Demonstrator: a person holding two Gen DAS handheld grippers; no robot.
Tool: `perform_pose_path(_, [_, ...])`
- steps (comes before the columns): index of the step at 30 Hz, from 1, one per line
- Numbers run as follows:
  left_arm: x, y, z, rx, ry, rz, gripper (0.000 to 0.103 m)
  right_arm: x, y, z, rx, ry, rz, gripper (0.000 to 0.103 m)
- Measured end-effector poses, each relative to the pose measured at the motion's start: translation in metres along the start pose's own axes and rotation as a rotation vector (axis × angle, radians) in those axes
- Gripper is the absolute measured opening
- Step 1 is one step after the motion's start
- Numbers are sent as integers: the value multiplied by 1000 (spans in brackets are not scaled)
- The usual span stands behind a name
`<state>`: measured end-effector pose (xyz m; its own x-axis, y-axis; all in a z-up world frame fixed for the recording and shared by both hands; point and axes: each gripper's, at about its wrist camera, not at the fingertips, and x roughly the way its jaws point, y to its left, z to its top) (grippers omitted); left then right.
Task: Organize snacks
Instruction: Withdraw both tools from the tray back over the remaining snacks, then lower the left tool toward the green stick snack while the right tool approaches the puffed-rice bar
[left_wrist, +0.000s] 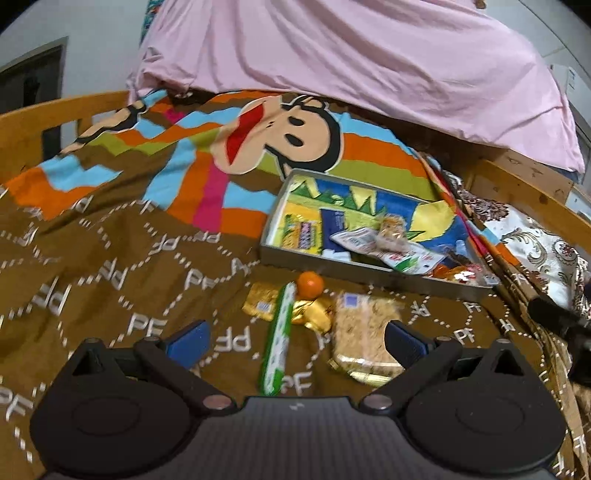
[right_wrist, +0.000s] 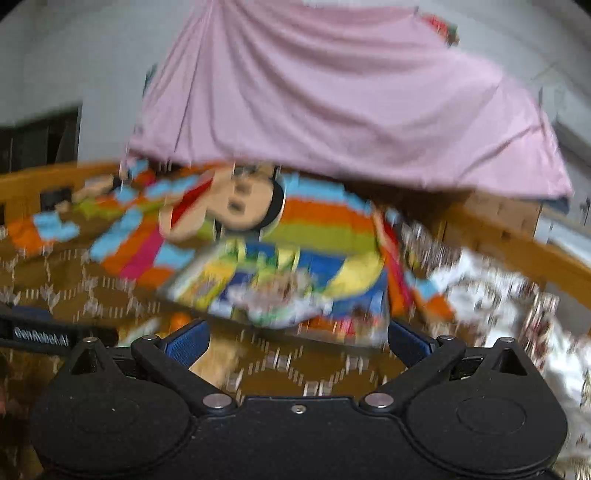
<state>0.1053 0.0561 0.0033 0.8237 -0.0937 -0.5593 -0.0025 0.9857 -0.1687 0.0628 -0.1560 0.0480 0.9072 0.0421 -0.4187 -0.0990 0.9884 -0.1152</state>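
Observation:
In the left wrist view a grey metal tray (left_wrist: 325, 264) lies on the brown blanket and holds several snack packets. In front of it lie a long green snack stick (left_wrist: 279, 338), a small orange fruit (left_wrist: 311, 285), gold-wrapped packets (left_wrist: 312, 312) and a clear pack of oat bars (left_wrist: 365, 334). My left gripper (left_wrist: 295, 341) is open and empty just above these loose snacks. My right gripper (right_wrist: 297, 341) is open and empty over the blanket, short of the tray (right_wrist: 280, 288); that view is blurred. The right gripper's dark body shows at the right edge (left_wrist: 557, 317).
The snacks lie on a bed with a brown "PF" blanket (left_wrist: 110, 280) and a striped monkey print (left_wrist: 280, 136). A pink sheet (left_wrist: 351, 62) hangs behind. A wooden bed frame (left_wrist: 524, 188) runs along the back and right. A floral cloth (left_wrist: 532, 236) lies right of the tray.

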Motion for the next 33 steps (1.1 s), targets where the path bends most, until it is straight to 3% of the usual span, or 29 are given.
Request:
perform_pose_path(8, [4, 27, -18, -112, 46, 91, 102, 10, 11, -19, -4, 106, 27, 102])
perform_pose_path(19, [8, 29, -21, -74, 72, 119, 102, 28, 15, -36, 18, 179, 87, 102])
perform_pose_path(33, [13, 24, -12, 45, 79, 99, 102, 39, 25, -49, 67, 135, 138, 102])
